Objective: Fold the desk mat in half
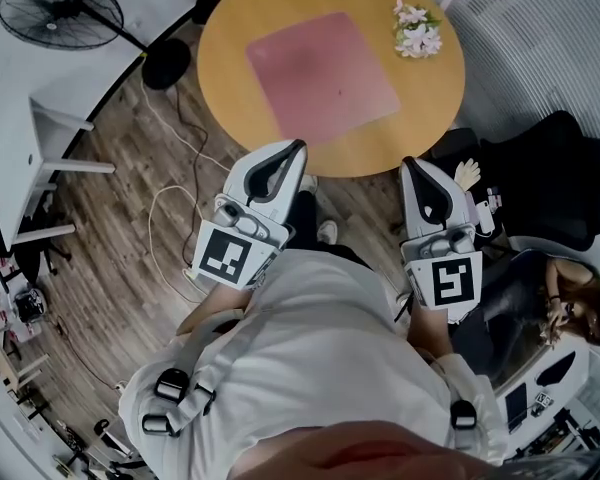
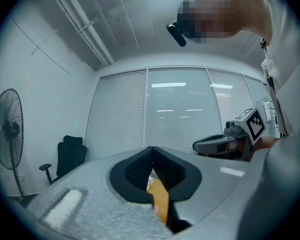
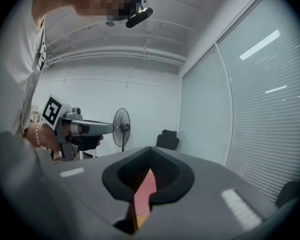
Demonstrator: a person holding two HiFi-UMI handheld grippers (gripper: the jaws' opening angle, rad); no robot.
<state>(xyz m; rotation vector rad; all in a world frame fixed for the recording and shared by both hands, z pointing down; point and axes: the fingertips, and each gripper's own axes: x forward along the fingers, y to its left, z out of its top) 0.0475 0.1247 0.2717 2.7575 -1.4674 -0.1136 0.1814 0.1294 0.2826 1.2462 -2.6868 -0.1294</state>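
Pink desk mat (image 1: 322, 76) on round table (image 1: 230, 68)

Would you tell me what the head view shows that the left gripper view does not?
Only the head view: the whole pink desk mat lying flat on the round table, and the wooden floor. Only the left gripper view: window blinds and ceiling. Both: the fan, the right gripper, and the left gripper with its jaws together.

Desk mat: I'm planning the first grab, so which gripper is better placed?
Left, probably: the left gripper points at the mat's near corner; the right gripper sits farther off to its side.
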